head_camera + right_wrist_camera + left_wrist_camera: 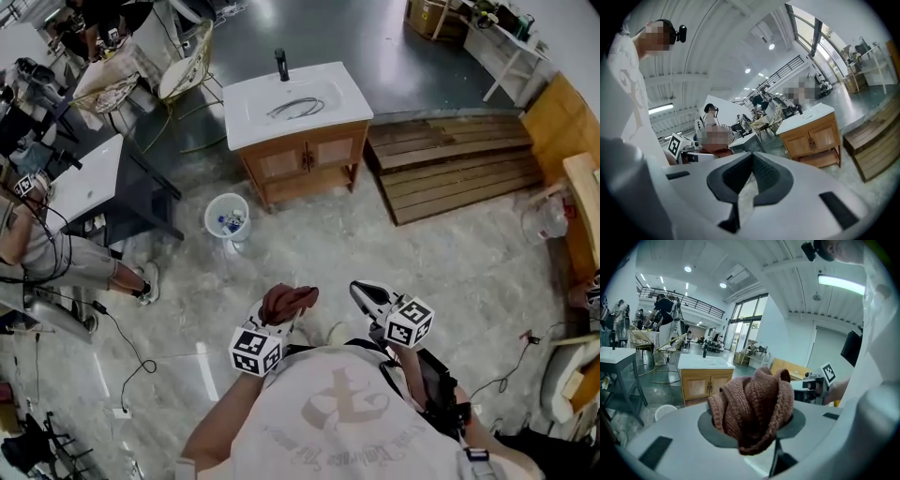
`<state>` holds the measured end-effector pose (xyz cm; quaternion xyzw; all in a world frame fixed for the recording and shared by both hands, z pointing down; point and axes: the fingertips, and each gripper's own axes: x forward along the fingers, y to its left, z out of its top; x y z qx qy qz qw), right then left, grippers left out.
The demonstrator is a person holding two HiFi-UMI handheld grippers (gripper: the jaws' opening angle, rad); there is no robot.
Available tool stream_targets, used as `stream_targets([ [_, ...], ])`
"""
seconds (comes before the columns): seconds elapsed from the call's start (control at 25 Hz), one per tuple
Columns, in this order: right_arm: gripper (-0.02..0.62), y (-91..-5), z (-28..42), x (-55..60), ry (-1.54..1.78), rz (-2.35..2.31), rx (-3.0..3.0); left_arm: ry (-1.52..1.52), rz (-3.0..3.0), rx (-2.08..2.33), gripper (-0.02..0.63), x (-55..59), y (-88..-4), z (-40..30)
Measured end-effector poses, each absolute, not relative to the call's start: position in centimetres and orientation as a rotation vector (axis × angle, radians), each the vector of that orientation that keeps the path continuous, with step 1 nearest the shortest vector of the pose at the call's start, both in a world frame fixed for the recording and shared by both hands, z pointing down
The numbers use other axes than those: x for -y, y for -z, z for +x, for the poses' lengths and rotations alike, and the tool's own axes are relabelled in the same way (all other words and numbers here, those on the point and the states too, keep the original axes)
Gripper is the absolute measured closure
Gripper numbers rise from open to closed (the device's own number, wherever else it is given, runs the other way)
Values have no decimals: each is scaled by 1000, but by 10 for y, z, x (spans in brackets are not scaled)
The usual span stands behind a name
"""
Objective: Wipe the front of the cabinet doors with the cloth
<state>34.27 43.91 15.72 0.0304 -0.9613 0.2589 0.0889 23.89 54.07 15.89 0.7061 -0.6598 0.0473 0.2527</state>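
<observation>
A wooden vanity cabinet (302, 157) with a white sink top stands a few steps ahead, its two doors (307, 156) closed. In the left gripper view it is small and far (704, 383); the right gripper view has it at the right (813, 138). My left gripper (281, 317) is held close to my chest, shut on a bunched brown knitted cloth (290, 302) that bulges out of the jaws (752, 404). My right gripper (364, 294) is beside it, shut with nothing between its pads (761, 178). Both grippers are far from the cabinet.
A white waste bin (228, 217) stands on the floor left of the cabinet. Wooden pallet steps (455, 161) lie to its right. A dark table with a white top (101, 180) and a seated person (56, 255) are at the left. Cables trail across the floor (131, 356).
</observation>
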Motion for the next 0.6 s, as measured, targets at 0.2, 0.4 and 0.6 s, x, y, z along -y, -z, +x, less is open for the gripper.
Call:
stream_targets([
  [0.2, 581, -158, 351, -423, -787, 94, 2876, -144, 1907, 1800, 440, -529, -159, 247],
  [0.4, 581, -160, 358, -416, -793, 72, 2879, -140, 1902, 1817, 440, -521, -155, 260],
  [0.6, 581, -162, 364, -407, -807, 80, 2874, -146, 1909, 1826, 440, -512, -150, 267],
])
